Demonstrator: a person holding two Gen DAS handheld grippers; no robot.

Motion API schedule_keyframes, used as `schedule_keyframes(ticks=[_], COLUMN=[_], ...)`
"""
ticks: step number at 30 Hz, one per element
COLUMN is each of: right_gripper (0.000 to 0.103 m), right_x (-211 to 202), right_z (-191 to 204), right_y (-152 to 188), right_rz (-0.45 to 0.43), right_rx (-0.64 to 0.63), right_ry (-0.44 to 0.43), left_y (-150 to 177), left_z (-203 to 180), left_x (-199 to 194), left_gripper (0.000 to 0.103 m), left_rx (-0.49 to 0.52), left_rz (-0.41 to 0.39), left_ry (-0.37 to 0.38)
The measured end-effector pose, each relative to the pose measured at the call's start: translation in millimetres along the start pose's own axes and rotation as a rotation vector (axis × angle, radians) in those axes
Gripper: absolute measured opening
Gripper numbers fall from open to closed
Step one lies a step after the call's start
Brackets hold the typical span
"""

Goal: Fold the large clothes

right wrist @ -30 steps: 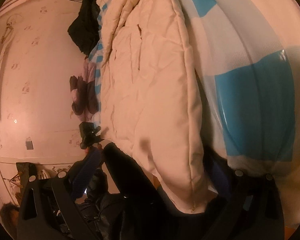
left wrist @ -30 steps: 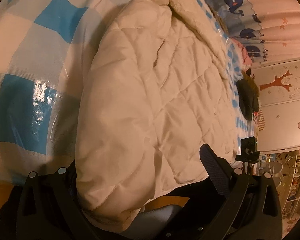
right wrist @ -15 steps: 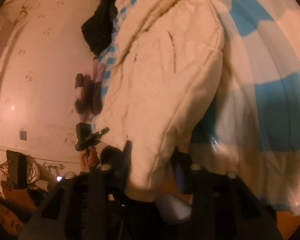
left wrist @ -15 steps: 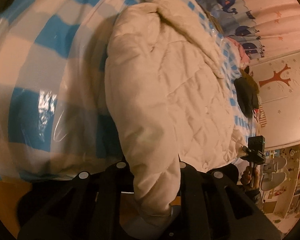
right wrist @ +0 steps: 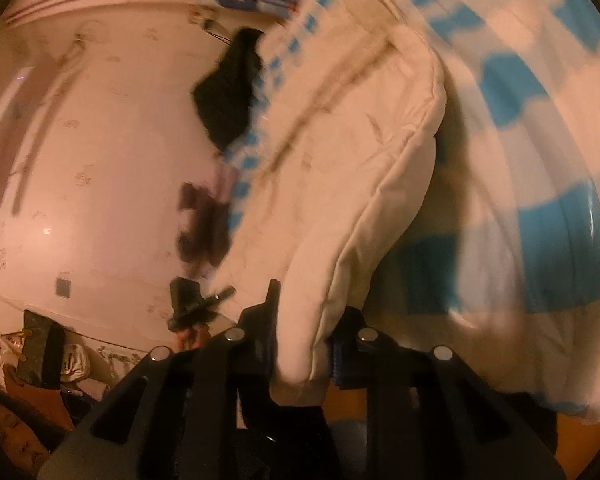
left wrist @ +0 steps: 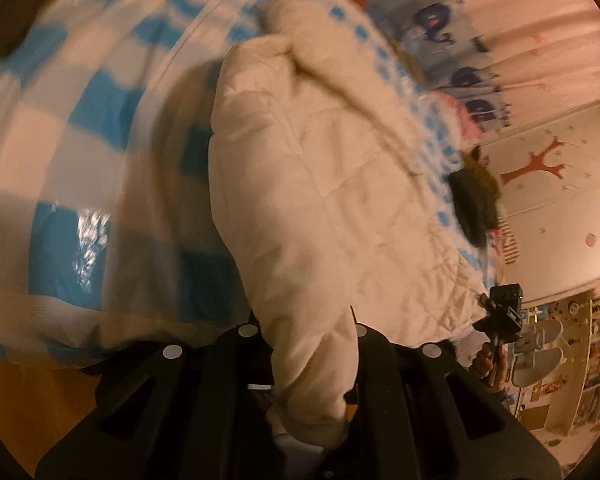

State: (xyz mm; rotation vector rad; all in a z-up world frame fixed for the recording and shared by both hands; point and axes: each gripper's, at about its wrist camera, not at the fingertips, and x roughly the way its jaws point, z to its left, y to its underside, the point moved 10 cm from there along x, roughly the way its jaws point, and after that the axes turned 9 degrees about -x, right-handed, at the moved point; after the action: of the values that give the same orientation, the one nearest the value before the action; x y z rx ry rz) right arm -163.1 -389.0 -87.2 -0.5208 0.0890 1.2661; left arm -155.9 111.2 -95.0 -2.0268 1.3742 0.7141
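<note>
A cream quilted padded coat point(left wrist: 320, 168) lies on a blue-and-white checked bed cover point(left wrist: 80, 128). My left gripper point(left wrist: 308, 360) is shut on the coat's near hem corner, with the fabric bunched between its jaws. In the right wrist view the same coat point(right wrist: 340, 168) runs away from me. My right gripper point(right wrist: 304, 344) is shut on the other near hem corner. Both corners are lifted off the bed. Both views are motion-blurred.
A dark garment point(left wrist: 476, 204) and a pink one point(left wrist: 460, 120) lie at the bed's far edge by a curtain with whales point(left wrist: 460, 32). Shelves point(left wrist: 580, 360) stand at right. The other gripper shows in each view, the right one in the left wrist view point(left wrist: 500, 312).
Both grippers have closed on the coat's hem, having been open around it a second ago. They have since pulled back and up, lifting the hem off the bed.
</note>
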Motion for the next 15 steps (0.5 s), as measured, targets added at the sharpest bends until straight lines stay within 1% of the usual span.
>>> schedule_keyframes(ticks=[2, 4, 6, 7, 8, 9, 10, 11, 12, 13, 14, 15], right_gripper=[0.021, 0.021, 0.021, 0.021, 0.021, 0.021, 0.025, 0.027, 0.036, 0.047, 0.052, 0.060], right_x=[-6.3, -15.0, -24.0, -25.7, -27.3, -28.5, -27.5, -25.5, -24.9, -22.3, -18.9, -17.9], right_z=[21.2, 37.4, 46.7, 50.4, 50.4, 43.9, 33.0, 18.5, 6.8, -3.4, -17.4, -25.0], right_y=[1.4, 7.3, 16.3, 23.9, 32.7, 43.1, 53.0, 63.1, 69.1, 73.9, 79.8, 80.6], right_rz=[-0.007, -0.006, -0.002, 0.011, 0.035, 0.055, 0.081, 0.114, 0.126, 0.140, 0.157, 0.156], right_rx=[-0.037, -0.065, -0.080, -0.080, -0.083, -0.084, -0.062, -0.037, -0.013, 0.013, 0.039, 0.054], right_ry=[-0.010, -0.017, -0.023, -0.029, -0.031, -0.001, 0.017, 0.039, 0.052, 0.055, 0.059, 0.064], left_y=[3.1, 9.3, 27.8, 34.2, 48.2, 55.0, 66.7, 74.0, 80.5, 84.9, 88.0, 88.6], left_z=[-22.5, -37.7, -52.5, -54.8, -54.2, -50.8, -38.6, -26.7, -10.2, 9.5, 27.4, 35.5], left_x=[-20.7, -35.7, -54.3, -58.5, -66.2, -68.5, -66.4, -60.5, -52.6, -44.2, -36.1, -33.0], left_gripper=[0.009, 0.009, 0.009, 0.009, 0.009, 0.009, 0.009, 0.011, 0.012, 0.013, 0.015, 0.017], left_rx=[0.034, 0.061, 0.104, 0.113, 0.136, 0.149, 0.162, 0.152, 0.128, 0.102, 0.072, 0.039], left_rz=[-0.032, -0.043, -0.041, -0.039, -0.030, -0.021, 0.005, 0.032, 0.062, 0.086, 0.101, 0.101], left_ry=[0.038, 0.065, 0.093, 0.098, 0.094, 0.085, 0.057, 0.034, 0.008, -0.023, -0.043, -0.014])
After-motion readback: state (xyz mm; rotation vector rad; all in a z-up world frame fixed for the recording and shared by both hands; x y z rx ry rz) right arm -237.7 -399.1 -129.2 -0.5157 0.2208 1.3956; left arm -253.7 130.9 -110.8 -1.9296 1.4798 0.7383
